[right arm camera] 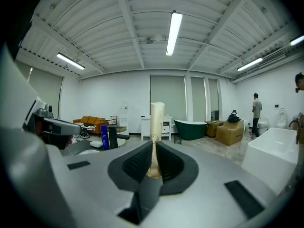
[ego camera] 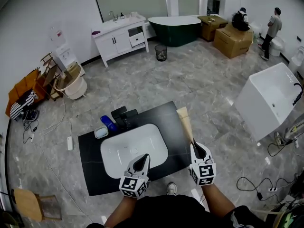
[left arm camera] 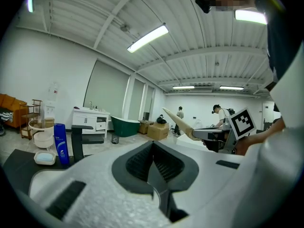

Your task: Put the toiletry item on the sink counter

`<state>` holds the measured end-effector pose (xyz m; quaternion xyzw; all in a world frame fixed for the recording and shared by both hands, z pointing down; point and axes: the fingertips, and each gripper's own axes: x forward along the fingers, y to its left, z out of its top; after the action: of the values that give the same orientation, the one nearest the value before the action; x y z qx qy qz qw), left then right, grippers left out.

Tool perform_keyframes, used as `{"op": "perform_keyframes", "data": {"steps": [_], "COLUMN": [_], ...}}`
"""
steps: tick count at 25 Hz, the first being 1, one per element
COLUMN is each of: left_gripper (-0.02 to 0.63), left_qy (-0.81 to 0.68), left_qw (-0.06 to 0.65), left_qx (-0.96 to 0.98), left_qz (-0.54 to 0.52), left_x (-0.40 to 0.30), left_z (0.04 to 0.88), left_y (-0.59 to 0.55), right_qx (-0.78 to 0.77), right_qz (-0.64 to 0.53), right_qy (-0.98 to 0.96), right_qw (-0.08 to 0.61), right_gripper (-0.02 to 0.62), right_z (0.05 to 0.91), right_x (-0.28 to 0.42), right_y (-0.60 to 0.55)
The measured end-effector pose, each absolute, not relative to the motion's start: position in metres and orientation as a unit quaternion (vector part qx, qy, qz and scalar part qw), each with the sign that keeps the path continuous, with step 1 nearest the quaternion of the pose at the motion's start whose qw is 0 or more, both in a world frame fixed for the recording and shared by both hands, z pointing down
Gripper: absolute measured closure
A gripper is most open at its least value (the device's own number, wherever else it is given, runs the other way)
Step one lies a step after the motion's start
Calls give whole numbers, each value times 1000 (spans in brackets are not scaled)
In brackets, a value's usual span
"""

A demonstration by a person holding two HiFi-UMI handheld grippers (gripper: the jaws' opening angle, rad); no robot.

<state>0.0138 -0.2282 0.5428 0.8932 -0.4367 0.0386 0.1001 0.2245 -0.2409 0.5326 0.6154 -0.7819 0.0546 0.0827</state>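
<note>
Toiletry item (ego camera: pixel 186 125): long, flat, cream-coloured, wider at its far end. I have it pinched by its narrow end in the jaws of my right gripper (ego camera: pixel 197 148). In the right gripper view the item (right arm camera: pixel 156 122) stands straight out from between the ribbed pads, which press on it from both sides. In the left gripper view it (left arm camera: pixel 183 125) slants up and away, off the surface and resting on nothing.

From the head view the item runs along the right edge of the black tabletop (ego camera: pixel 159 114), its wide end reaching toward the far right corner.

My left gripper (ego camera: pixel 142 160) hangs over the near edge, above the near rim of the white basin (ego camera: pixel 110 151) sunk into the tabletop. Its jaws are pressed together with nothing between them.

Other things on the tabletop, all toward the far left corner:
- black faucet (ego camera: pixel 124 117) behind the basin
- blue bottle (ego camera: pixel 109 124), upright, just left of the faucet
- small pale dish (ego camera: pixel 101 132) just beside the bottle, on its near left side
</note>
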Motion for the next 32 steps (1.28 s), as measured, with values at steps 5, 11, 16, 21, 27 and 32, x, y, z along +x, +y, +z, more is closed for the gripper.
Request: {"op": "perform_keyframes", "data": {"steps": [5, 11, 16, 21, 27, 32], "left_gripper": [594, 594, 594, 594, 594, 594], "left_qy": [-438, -451, -461, -466, -488, -505], "left_qw": [102, 111, 115, 117, 125, 134], "left_qx": [892, 885, 879, 876, 863, 852], "left_qz": [43, 45, 41, 39, 40, 42], "left_x": [27, 11, -9, -28, -60, -81], "left_z": [542, 549, 553, 553, 559, 567], "left_y": [-244, -260, -270, -269, -270, -270], "right_qx": [610, 604, 589, 580, 575, 563], "right_qz": [66, 88, 113, 138, 169, 186], "right_qy": [-785, -783, -784, -778, -760, -750], "right_qw": [87, 118, 161, 200, 251, 292], "right_gripper": [561, 561, 561, 561, 561, 561], "right_z": [540, 568, 605, 640, 691, 720], "right_x": [234, 229, 216, 205, 196, 189], "right_y": [-265, -289, -304, -312, -326, -337]}}
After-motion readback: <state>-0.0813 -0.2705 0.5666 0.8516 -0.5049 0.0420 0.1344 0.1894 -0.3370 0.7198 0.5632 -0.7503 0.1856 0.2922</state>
